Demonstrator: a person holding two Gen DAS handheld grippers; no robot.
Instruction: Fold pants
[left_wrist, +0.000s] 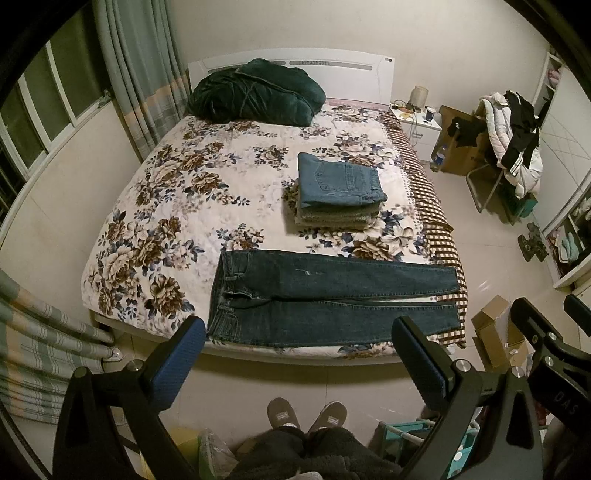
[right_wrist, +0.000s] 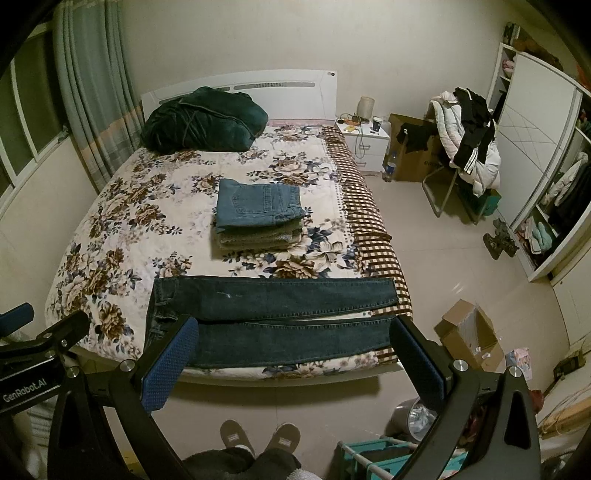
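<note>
We are reading "GenRobot.AI" in white letters on the black body of the left gripper (right_wrist: 22, 325) where it is showing at the left edge of the right wrist view, and "DAS" on the body of the right gripper (left_wrist: 554, 306) at the right edge of the left wrist view. The writing in the slot of the white headboard (right_wrist: 258, 86) is too small for us to read.

We are holding both grippers up in the air in front of the bed (left_wrist: 155, 325), side by side, each pointing forward and down over the foot of the mattress. Both pairs of blue-padded fingers are standing wide apart and gripping nothing.

The dark jeans (left_wrist: 325, 302) are lying flat and unfolded across the foot of the bed, waistband to the left, the two legs stretching right toward the checked border of the floral bedspread (left_wrist: 177, 177). Their near edge is running just beside the mattress edge. Farther up the bed, a stack of folded clothes (left_wrist: 338, 192) is sitting well apart from the jeans, with open bedspread between them. A cardboard box (right_wrist: 467, 334) is standing on the floor near the bed's right corner.
</note>
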